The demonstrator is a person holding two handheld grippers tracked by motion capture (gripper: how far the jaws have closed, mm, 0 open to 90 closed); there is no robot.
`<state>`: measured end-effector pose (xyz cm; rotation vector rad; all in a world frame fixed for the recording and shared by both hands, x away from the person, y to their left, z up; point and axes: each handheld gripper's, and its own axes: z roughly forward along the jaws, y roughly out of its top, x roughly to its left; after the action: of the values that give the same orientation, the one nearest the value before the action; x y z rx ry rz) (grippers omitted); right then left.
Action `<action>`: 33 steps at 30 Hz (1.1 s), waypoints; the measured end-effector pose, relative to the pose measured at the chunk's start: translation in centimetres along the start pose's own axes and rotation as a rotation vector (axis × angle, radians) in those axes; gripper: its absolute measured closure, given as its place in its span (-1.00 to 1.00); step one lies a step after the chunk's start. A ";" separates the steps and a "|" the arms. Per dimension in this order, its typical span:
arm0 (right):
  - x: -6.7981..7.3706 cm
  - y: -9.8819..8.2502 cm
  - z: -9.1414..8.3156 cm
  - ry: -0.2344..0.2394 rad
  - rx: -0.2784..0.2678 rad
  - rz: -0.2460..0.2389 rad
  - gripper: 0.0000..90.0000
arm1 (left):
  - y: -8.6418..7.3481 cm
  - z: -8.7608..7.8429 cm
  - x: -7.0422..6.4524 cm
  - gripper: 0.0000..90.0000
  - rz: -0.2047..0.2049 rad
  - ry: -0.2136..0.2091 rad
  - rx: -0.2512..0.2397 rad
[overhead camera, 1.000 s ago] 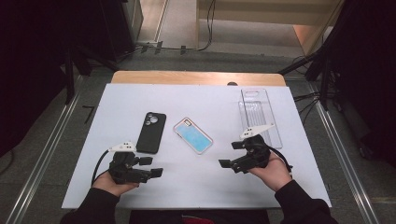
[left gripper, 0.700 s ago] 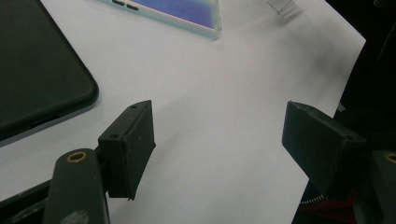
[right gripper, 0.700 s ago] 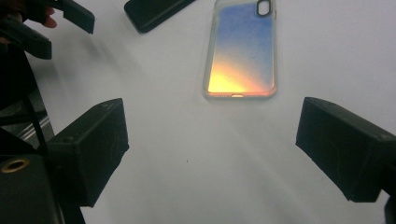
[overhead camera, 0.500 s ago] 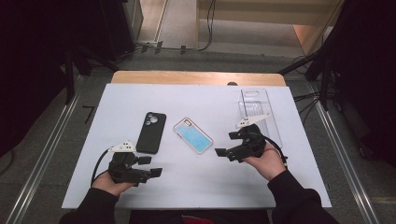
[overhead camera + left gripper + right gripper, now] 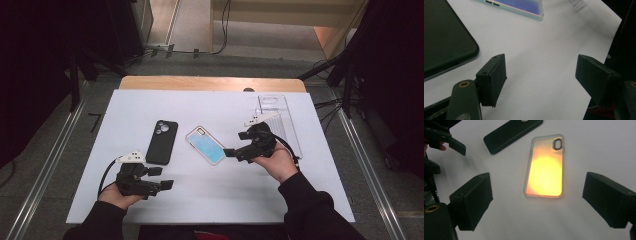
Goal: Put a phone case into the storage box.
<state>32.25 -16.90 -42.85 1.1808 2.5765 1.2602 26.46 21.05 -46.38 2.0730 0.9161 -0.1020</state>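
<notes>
Three phone cases lie on the white table. A black case lies left of centre, an iridescent blue case at the centre, and a clear case at the right. My right gripper hovers just right of the iridescent case, open, its jaws pointing left at it. In the right gripper view that case glows orange ahead of the open gripper. My left gripper rests near the front left, open and empty. In the left gripper view the gripper has the black case to its left.
A wooden strip borders the table's far edge. Metal rails run along both sides on the floor. The right gripper view also catches the left gripper and the black case at the top. Bare table stretches along the front.
My right gripper has moved left and away from the person, off the clear case's side toward the iridescent case, rising slightly. The left gripper has stayed put.
</notes>
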 end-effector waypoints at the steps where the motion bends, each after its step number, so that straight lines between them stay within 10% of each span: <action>1: -0.1 0.2 0.1 0.004 -0.002 0.002 -0.83 | 0.0 0.0 0.0 -0.45 0.001 0.000 0.000; 33: -0.8 5.9 6.4 -0.026 -0.009 -0.015 -0.85 | 0.0 -0.1 0.2 -0.45 -0.008 0.002 -0.003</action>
<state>38.64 -11.00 -43.33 1.1665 2.5541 1.2441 26.52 21.25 -46.39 2.0668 0.9256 -0.1030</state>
